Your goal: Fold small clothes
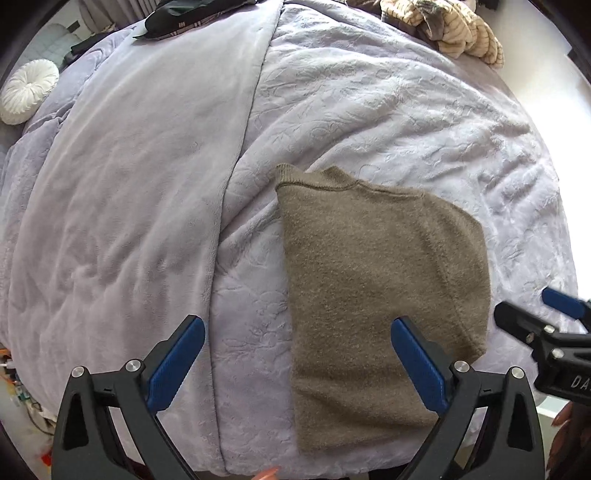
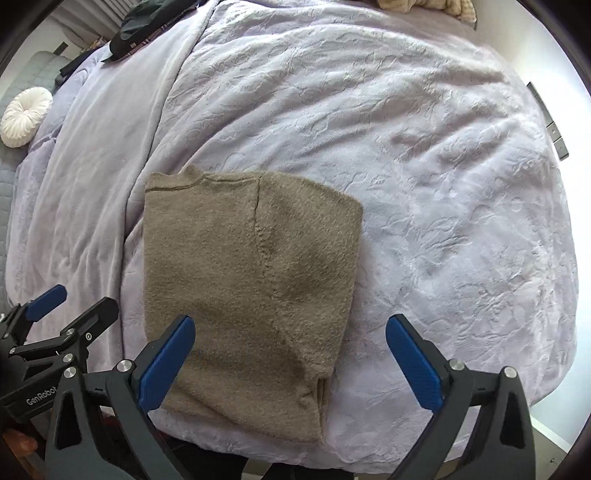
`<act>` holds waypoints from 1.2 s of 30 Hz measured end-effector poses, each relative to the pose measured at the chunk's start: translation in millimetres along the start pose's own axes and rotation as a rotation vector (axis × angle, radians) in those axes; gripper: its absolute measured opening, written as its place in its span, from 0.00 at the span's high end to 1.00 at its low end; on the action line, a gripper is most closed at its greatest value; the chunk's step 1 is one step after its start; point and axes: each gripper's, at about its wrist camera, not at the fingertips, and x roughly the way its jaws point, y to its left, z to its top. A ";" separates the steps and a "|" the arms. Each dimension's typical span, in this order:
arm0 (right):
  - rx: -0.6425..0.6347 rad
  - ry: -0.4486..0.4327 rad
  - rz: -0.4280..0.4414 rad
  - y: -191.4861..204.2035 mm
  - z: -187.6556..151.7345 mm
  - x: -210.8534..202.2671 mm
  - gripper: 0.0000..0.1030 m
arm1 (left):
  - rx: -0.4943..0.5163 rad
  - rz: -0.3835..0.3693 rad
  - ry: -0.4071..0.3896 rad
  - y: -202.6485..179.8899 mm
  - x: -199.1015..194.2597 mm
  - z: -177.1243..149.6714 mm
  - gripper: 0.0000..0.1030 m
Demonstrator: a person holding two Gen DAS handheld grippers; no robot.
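Note:
An olive-brown knit sweater (image 1: pixel 380 295) lies folded into a narrow rectangle on the lilac bed cover, collar at the far end; it also shows in the right wrist view (image 2: pixel 251 288). My left gripper (image 1: pixel 297 341) is open and empty, hovering above the sweater's near left edge. My right gripper (image 2: pixel 290 341) is open and empty above the sweater's near right part. Each gripper shows in the other's view: the right one (image 1: pixel 532 314) at the right edge, the left one (image 2: pixel 75 299) at the lower left.
The lilac embossed bed cover (image 2: pixel 424 184) spreads to the right, with a smoother blanket (image 1: pixel 129 184) to the left. A round white cushion (image 1: pixel 27 92), dark clothes (image 1: pixel 192 16) and a beige striped garment (image 1: pixel 461 29) lie at the far end.

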 end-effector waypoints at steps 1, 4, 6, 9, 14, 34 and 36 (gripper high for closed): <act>-0.002 -0.005 -0.019 0.2 0.8 -0.9 0.00 | 0.007 0.016 -0.002 -1.0 0.1 0.0 0.02; 0.002 -0.003 -0.019 -0.8 2.6 -2.4 0.00 | 0.015 0.059 -0.025 -1.9 -2.6 -0.1 0.02; 0.006 -0.005 -0.025 -1.4 3.2 -3.2 0.00 | 0.006 0.061 -0.040 -0.1 -5.7 0.9 0.02; 0.013 -0.005 -0.028 -1.4 2.7 -3.8 0.00 | -0.020 0.030 -0.043 3.3 -7.1 3.1 0.02; 0.016 -0.005 -0.031 -0.4 2.1 -4.0 0.00 | -0.025 0.036 -0.024 3.0 -3.3 2.7 0.02; 0.021 -0.001 -0.026 -0.7 3.5 -2.1 0.00 | -0.010 0.041 -0.023 -1.0 -3.5 4.2 0.02; 0.019 0.002 -0.026 -0.4 4.6 -1.6 0.00 | -0.010 0.041 -0.023 -0.9 -3.5 4.3 0.02</act>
